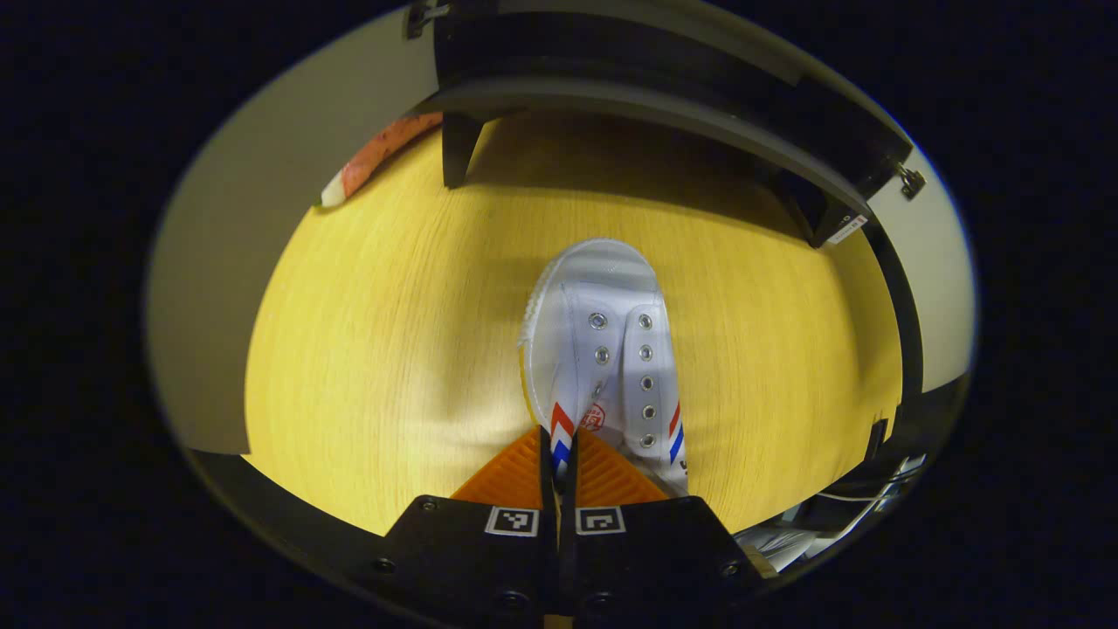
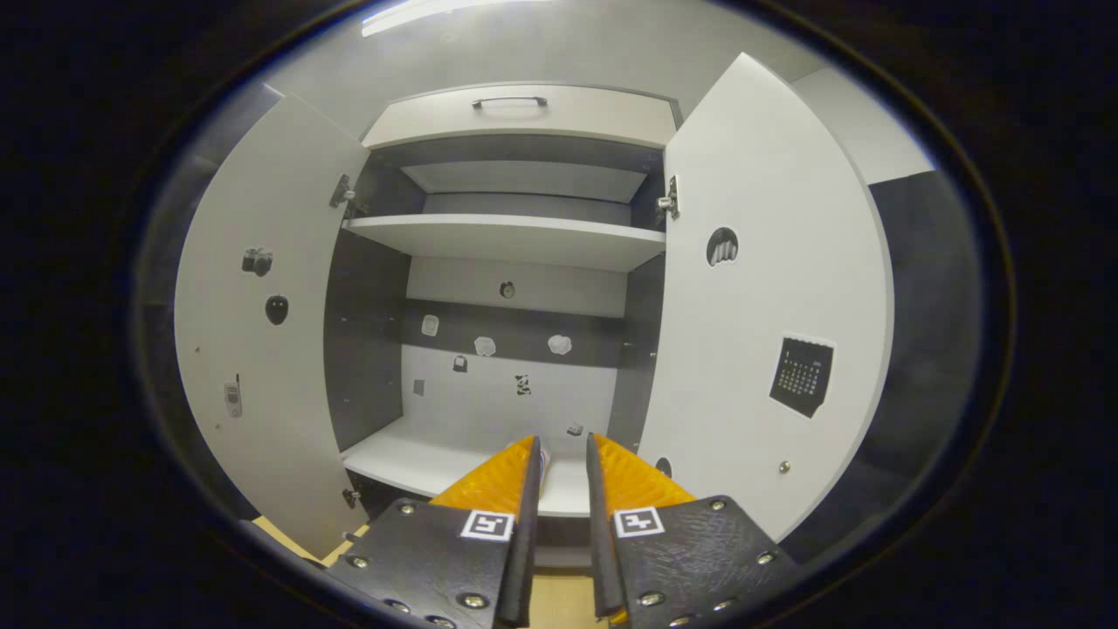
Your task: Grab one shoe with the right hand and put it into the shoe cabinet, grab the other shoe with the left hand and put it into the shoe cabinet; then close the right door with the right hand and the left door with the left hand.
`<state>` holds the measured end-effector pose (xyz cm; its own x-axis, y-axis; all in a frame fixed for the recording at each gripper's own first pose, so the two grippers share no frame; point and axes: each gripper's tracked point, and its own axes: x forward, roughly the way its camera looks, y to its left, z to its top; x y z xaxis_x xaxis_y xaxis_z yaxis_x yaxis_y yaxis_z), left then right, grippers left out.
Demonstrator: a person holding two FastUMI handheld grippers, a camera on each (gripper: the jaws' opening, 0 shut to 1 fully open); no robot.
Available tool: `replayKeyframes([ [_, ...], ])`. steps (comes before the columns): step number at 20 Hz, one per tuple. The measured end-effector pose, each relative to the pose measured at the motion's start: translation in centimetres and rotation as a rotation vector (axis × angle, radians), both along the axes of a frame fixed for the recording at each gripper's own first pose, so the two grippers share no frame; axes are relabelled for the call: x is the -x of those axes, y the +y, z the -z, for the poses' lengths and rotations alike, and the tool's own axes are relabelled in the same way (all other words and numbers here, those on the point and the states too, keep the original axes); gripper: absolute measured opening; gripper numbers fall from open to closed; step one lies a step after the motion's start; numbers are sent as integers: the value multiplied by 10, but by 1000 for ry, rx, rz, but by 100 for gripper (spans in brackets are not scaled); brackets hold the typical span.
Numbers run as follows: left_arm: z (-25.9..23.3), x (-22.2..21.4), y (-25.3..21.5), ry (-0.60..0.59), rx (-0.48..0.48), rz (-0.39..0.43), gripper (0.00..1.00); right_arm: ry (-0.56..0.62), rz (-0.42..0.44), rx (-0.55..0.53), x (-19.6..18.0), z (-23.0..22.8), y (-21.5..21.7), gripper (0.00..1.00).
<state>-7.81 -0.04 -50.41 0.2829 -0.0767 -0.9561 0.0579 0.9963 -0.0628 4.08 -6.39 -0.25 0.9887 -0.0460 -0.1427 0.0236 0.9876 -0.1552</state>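
Right up close, the left claw (image 1: pixel 559 459) has its fingers nearly together, pinching the collar of the white shoe (image 1: pixel 603 349) — both pads look pressed on the edge, so I'd call that a hold. That shoe runs straight out toward 12 o'clock from the claw, toe pointing away at the dark underside of the shoe cabinet (image 1: pixel 664 105), and it sits low over the wooden floor (image 1: pixel 393 349); can't tell if the sole is touching it.

Over on the right gripper view, the right claw (image 2: pixel 559 463) is slightly parted with nothing clamped. A sliver of something white shows in the gap, resting on the bottom shelf (image 2: pixel 419 459) — probably the other shoe. Both doors — left door (image 2: pixel 262 332), right door (image 2: pixel 769 332) — hang wide open.

My guess: next it's lift and push forward to 12.
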Motion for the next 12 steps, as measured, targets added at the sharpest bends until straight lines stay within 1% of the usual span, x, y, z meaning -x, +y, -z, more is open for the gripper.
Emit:
replayKeyframes([
  [4,-40,-24,-10,-112,57,44,1,3,-9,-14,4,2,4,28],
  [7,-94,-42,-17,-234,77,100,1,-2,-16,-18,7,1,7,27],
  [9,-131,-54,-23,-308,108,123,1,-5,-17,-25,10,0,8,27],
  [12,-169,-65,-24,-411,147,152,1,-4,-14,-51,13,2,8,28],
])
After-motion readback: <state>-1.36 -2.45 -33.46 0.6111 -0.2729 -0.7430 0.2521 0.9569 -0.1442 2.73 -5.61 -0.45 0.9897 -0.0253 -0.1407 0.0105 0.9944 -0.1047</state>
